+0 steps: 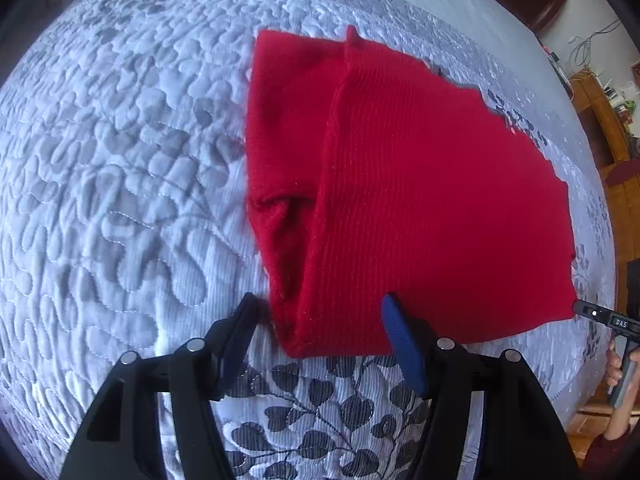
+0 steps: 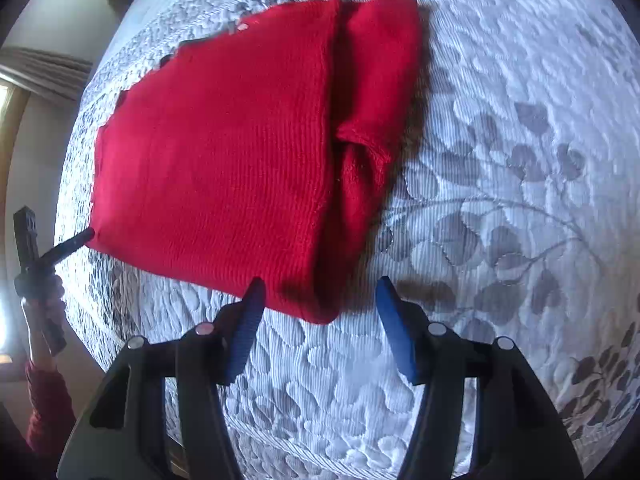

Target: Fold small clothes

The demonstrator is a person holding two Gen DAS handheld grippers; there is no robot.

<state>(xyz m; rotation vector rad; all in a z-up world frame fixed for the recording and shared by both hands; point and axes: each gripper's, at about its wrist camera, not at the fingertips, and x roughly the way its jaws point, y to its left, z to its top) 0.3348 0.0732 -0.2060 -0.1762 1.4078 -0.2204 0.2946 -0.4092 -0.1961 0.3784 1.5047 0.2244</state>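
The left gripper (image 1: 316, 312) is released: both blue pads stand apart, with a corner of the folded red sweater (image 1: 420, 184) below the gap and neither pad pressing on it. The sweater lies flat on the quilted bedspread (image 1: 120, 160), a folded-in sleeve showing along one side. The right gripper (image 2: 320, 300) is likewise released, its pads spread either side of the sweater's (image 2: 224, 160) near corner, over the bedspread (image 2: 500, 160)

Red knit garment (image 1: 420, 200) lies folded flat, one side doubled over.
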